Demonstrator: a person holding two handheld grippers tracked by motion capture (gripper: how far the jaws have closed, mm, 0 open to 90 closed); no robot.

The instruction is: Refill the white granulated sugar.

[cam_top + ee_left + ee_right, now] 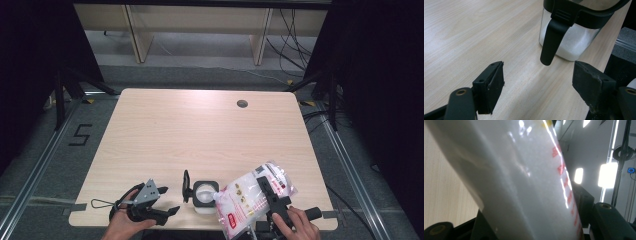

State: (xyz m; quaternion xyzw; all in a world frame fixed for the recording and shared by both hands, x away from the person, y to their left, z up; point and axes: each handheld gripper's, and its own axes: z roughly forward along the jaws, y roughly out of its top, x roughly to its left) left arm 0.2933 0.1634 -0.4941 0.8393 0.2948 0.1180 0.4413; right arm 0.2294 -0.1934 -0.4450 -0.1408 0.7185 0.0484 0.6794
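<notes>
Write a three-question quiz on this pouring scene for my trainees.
1. True or false: the left gripper grips the jar.
2. What does the right gripper hold: A a bag, B a spoon, C a cup?
3. What colour is the jar's lid?

Key: 1 false, its jaws stand open and apart from the jar. 2 A, the bag, tipped toward the jar. 3 black.

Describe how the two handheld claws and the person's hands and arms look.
Both are black two-jaw tools. The left claw carries a grey three-cornered plate with small holes on top, and a thin black cable loops out from it. Its jaws end in flat, blocky black pads. The right claw is a long black frame. Both hands are bare; no sleeves show.
</notes>
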